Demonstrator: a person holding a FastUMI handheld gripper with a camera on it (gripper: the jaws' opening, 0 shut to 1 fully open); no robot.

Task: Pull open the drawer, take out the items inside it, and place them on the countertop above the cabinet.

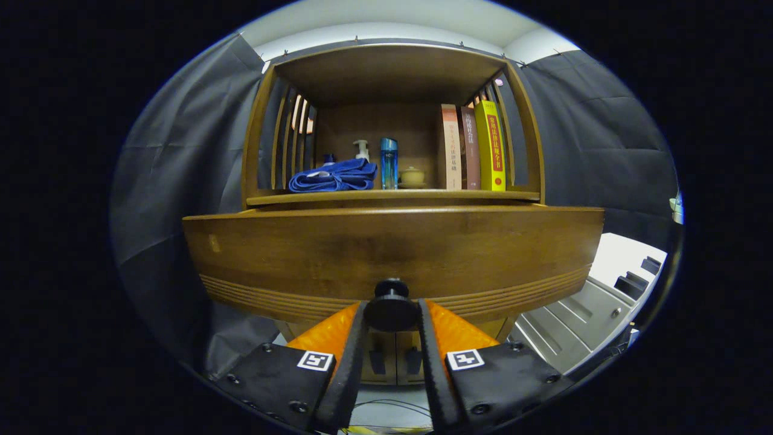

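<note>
Gripper: the gripper point(391, 314) is sitting at 6 o'clock, low against the drawer front, its two fingers point(356, 338) reaching forward and closing in on the knob from either side.
Grasp: the claw is clenching the knob point(391, 309); both fingers are pressing on its round sides, with the knob sitting between the tips.
Drawer: the drawer point(392, 254) is spreading wide across the middle, its wooden front facing the camera, with grooved lines running along its lower edge; its inside is not showing.
Countertop: the countertop point(392, 196) is lying at 12 o'clock from the knob, just above the drawer's top edge, forming the floor of an open wooden shelf.
Blue cloth: a blue cloth point(333, 176) is lying bundled on the countertop at about 11 o'clock from the knob.
Bottles: a white pump bottle point(362, 149) is standing behind the cloth, and a blue bottle point(389, 162) is standing just beside it.
Small pot: a small lidded pot point(413, 176) is sitting between the blue bottle and the books.
Books: three books point(472, 148) are standing upright at 1 o'clock, against the shelf's slatted side.
Lower cabinet: two cabinet doors point(395, 362) are showing below the drawer, between the fingers.
</note>
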